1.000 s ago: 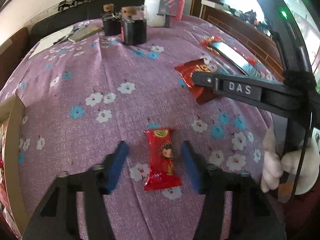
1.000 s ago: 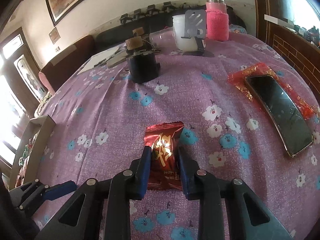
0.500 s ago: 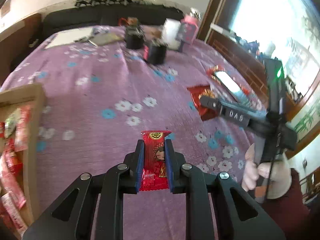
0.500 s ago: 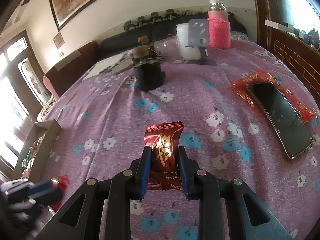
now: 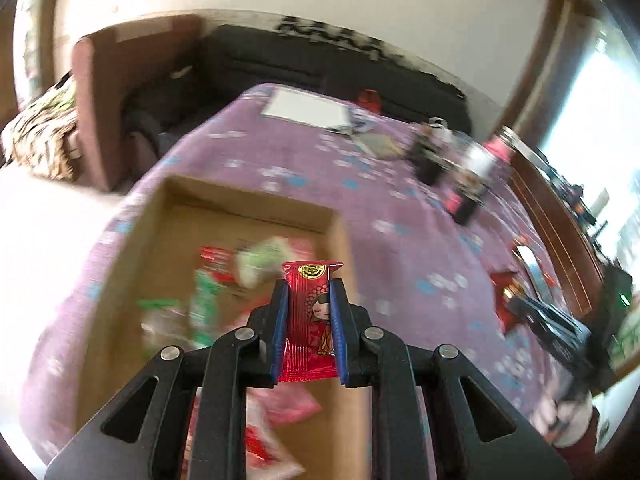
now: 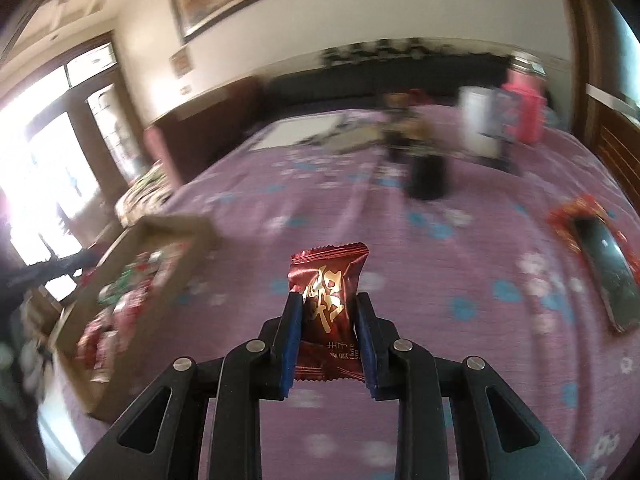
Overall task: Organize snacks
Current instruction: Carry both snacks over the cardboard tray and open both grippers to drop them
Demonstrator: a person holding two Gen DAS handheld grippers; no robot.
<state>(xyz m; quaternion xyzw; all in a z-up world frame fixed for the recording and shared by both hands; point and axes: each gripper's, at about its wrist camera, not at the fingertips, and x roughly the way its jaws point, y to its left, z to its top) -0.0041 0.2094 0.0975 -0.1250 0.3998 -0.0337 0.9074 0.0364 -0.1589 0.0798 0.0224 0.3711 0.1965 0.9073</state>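
My left gripper [image 5: 308, 304] is shut on a bright red snack packet [image 5: 310, 320] with a cartoon girl, held in the air over the right part of an open cardboard box [image 5: 140, 248] that holds several red, green and white snack packets. My right gripper [image 6: 329, 320] is shut on a dark red snack packet [image 6: 326, 300] with gold lettering, held above the purple flowered tablecloth [image 6: 440, 272]. The same box [image 6: 172, 280] lies to its left at the table's edge. Both views are motion-blurred.
A phone on a red wrapper [image 6: 604, 264] lies at the right. Dark jars [image 6: 428, 172], a white container [image 6: 476, 128] and a pink bottle [image 6: 524, 112] stand at the back, with papers [image 6: 304, 132]. The right gripper's body shows in the left wrist view [image 5: 560, 324].
My left gripper closed on the bright red packet, lifted it and swung left over the box. My right gripper lifted the dark red packet and swung left toward the box.
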